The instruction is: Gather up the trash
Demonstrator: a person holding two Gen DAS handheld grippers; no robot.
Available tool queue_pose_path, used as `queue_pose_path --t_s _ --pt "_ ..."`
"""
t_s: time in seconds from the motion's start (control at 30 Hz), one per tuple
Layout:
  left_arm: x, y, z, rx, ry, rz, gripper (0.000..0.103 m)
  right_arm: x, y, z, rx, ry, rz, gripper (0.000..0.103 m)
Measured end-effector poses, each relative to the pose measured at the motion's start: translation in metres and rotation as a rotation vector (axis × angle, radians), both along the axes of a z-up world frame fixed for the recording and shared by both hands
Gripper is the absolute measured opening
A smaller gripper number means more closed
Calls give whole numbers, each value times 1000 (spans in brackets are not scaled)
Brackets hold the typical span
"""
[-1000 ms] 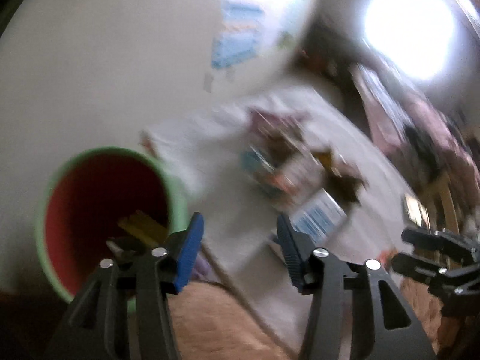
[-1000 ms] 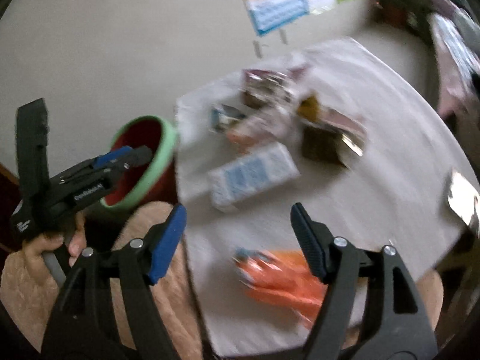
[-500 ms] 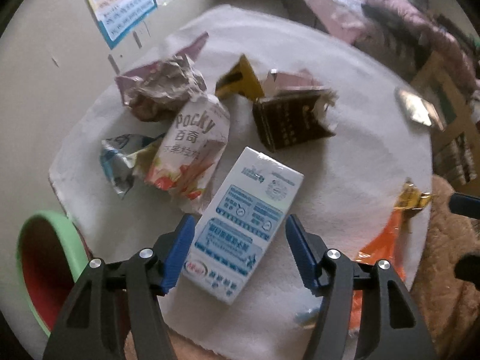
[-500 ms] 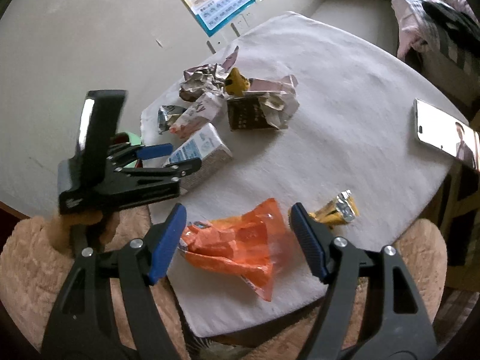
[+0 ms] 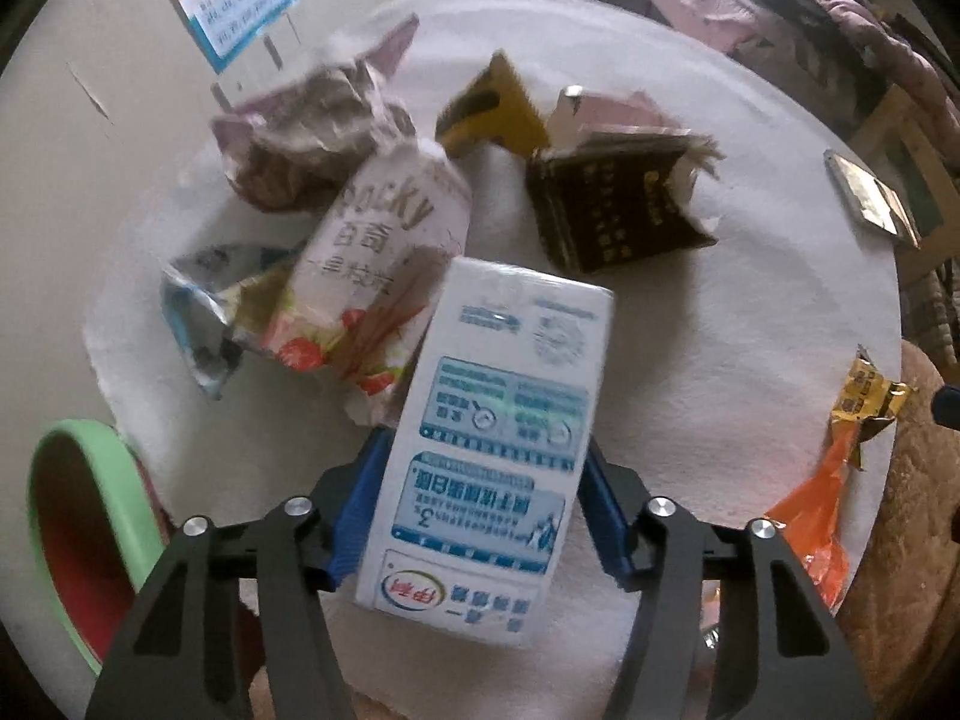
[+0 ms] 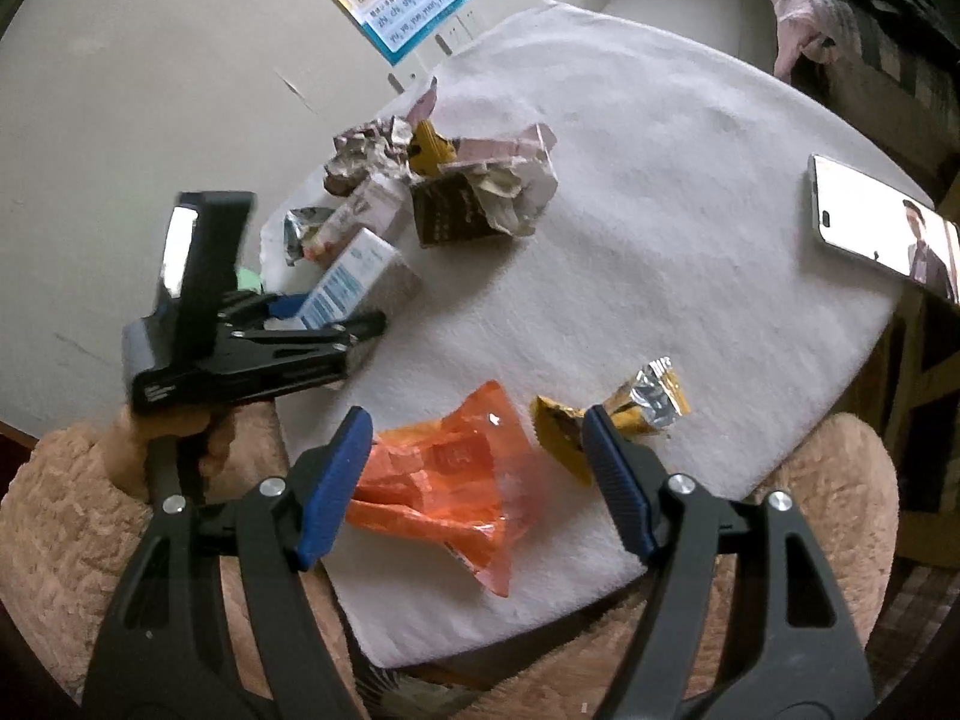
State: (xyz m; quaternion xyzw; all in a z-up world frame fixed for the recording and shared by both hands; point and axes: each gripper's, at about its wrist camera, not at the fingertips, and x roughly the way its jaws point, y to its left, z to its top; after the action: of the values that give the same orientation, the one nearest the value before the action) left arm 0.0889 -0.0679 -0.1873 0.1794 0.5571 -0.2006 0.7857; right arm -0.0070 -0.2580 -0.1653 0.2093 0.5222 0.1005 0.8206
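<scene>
1. Since the earlier frame, left claw [image 5: 480, 516] has swung from the bin [image 5: 90, 540] to the milk carton [image 5: 498, 438], jaws closing around it.
2. Right claw [image 6: 474, 480] wide over the orange wrapper [image 6: 444, 492], tabletop's [image 6: 660, 240] 6 o'clock edge.

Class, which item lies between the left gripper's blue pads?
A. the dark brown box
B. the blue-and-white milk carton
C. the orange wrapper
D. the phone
B: the milk carton sits between the left gripper's closing blue pads, on the white cloth.

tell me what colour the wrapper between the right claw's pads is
Bright orange, clearest in the right wrist view.
</scene>
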Motion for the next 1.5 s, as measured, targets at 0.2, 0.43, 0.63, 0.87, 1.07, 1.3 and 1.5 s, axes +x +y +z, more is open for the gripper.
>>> queue_pose_path --t_s 0.2,0.43,0.63,0.87,1.07,1.3,1.5 --pt "-31 16 47 -150 -112 108 55 5 13 -4 -60 9 100 75" --pt "-50 63 81 -292 -193 322 55 7 57 -6 -217 13 382 76" --pt "-55 99 82 -319 -207 465 55 6 81 -7 -240 3 489 76" --pt "-59 111 77 -333 -209 514 55 6 104 -26 -241 40 530 75" --pt "-61 111 80 -334 -222 508 55 5 112 -41 -267 79 521 75" --pt "-61 110 80 -334 -215 512 55 5 108 -38 -275 55 498 56" --pt "-62 110 80 -334 -215 515 55 2 105 -32 -282 21 494 48"
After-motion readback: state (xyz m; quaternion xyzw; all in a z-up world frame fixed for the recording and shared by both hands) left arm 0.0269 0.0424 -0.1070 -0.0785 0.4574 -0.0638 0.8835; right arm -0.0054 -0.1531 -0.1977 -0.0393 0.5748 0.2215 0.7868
